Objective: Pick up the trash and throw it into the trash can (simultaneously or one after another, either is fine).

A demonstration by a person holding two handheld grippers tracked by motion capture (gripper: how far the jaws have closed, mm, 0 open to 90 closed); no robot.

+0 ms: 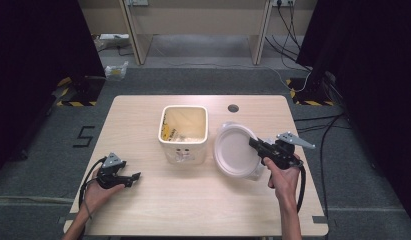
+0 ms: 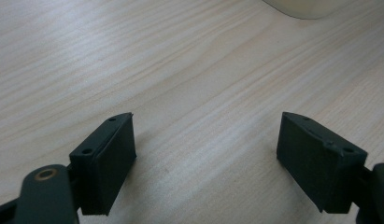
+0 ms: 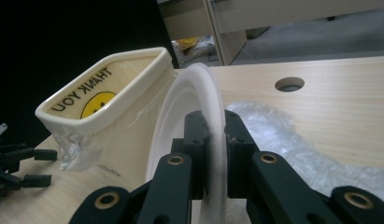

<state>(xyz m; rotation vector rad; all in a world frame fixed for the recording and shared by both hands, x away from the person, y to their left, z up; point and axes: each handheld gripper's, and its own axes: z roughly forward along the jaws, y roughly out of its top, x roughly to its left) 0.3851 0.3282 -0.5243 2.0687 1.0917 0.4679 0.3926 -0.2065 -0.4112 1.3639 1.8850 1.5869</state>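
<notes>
Beside the bin (image 1: 183,134), right gripper (image 3: 214,140) pinches plate (image 3: 187,107) — left gripper (image 2: 206,158) gapes, empty.

Bright even overhead light on table (image 1: 143,200), dark surroundings, soft shadows, slight close-up blur

your right hand (image 1: 283,176) grips right gripper (image 1: 254,144) from behind, forearm running back toward you, jaws pointing forward-left, clamped tight on something thin between pads. your left hand (image 1: 99,189) cradles left gripper (image 1: 137,176) from below, wrist low, jaws pointing right, spread wide apart, nothing between them. cable loops out behind each claw.
</notes>
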